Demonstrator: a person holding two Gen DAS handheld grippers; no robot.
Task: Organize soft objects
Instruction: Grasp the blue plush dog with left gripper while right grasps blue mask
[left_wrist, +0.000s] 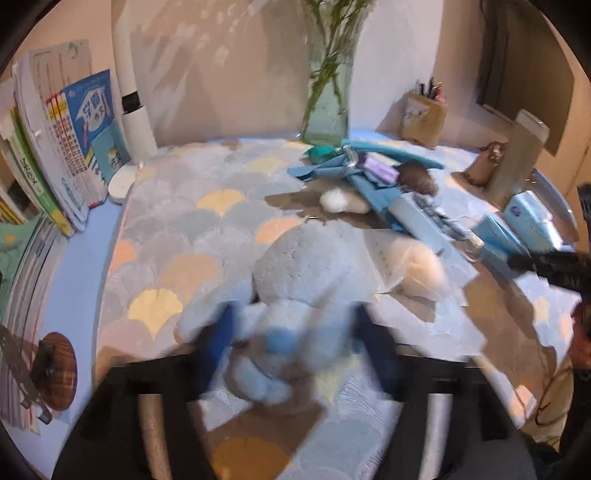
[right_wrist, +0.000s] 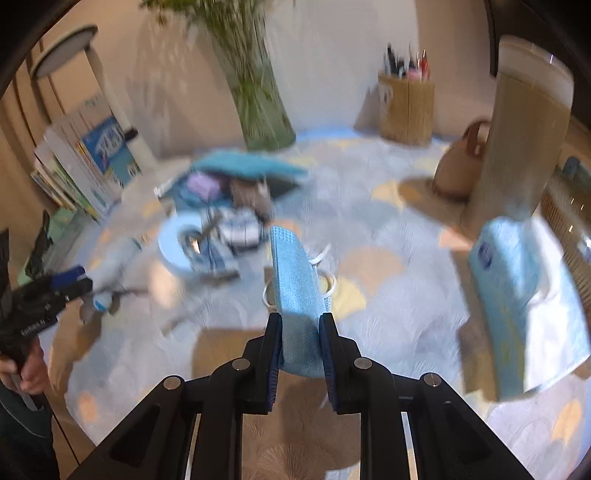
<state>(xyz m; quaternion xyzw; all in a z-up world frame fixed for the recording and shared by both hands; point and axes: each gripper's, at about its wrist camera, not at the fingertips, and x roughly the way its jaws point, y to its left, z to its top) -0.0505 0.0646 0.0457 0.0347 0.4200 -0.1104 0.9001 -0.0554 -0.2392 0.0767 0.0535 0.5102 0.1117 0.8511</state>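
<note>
- Right gripper (right_wrist: 300, 343): pads pinching a folded light-blue face mask (right_wrist: 295, 284). The mask stands up out of the jaws toward 12 o'clock, its white ear loops (right_wrist: 325, 258) trailing at 1 o'clock. The grip is on the lower end only.
- Left gripper (left_wrist: 291, 332): fingers spread wide, straddling a pale blue plush toy (left_wrist: 295, 280) that lies on the shell-patterned mat (left_wrist: 177, 229). The frame is smeared, so contact between pads and plush cannot be settled; it looks like none.
- Doing the step well: carry the mask level and slow so the loose upper end does not flop or snag a loop. Release only once it rests on its destination. For the plush, close on the body, not on a limb.
- Left wrist view only: a white fluffy ball (left_wrist: 421, 269) at 2 o'clock of the plush, and a smaller white one (left_wrist: 340, 201) at 12 o'clock beside the pile of blue cloth (left_wrist: 332, 166).
- Right wrist view only: the mask pack (right_wrist: 513, 295) at 3 o'clock, the pen holder (right_wrist: 406, 107) at 1 o'clock, and the left gripper at 9 o'clock with the plush beyond its tips.
- Both views: the glass vase (left_wrist: 327, 110) at 12 o'clock.
</note>
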